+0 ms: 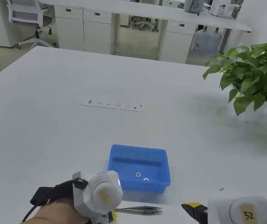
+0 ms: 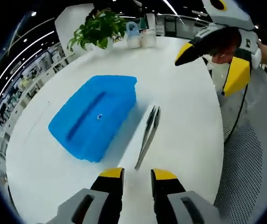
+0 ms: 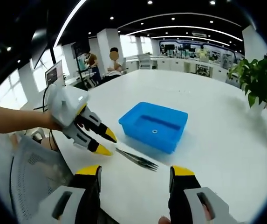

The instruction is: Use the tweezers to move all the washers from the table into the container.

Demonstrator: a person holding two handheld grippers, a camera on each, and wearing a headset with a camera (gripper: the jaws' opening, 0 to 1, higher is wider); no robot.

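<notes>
The blue container [image 1: 139, 164] stands on the white table [image 1: 54, 102] near its front edge, with two small washers [image 1: 138, 175] on its floor. One washer [image 2: 99, 116] shows in the left gripper view and one washer [image 3: 155, 131] in the right gripper view. Metal tweezers [image 1: 140, 210] lie flat on the table in front of the container. My left gripper [image 2: 137, 175] is open, its tips just short of the near end of the tweezers [image 2: 148, 134]. The right gripper [image 3: 135, 171] is wide open and holds nothing, a little back from the tweezers [image 3: 135, 159].
A potted green plant [image 1: 252, 74] stands at the table's right side. A strip of small marks [image 1: 117, 105] lies mid-table beyond the container. Desks, cabinets and an office chair [image 1: 28, 18] stand past the far edge. People stand far off in the right gripper view.
</notes>
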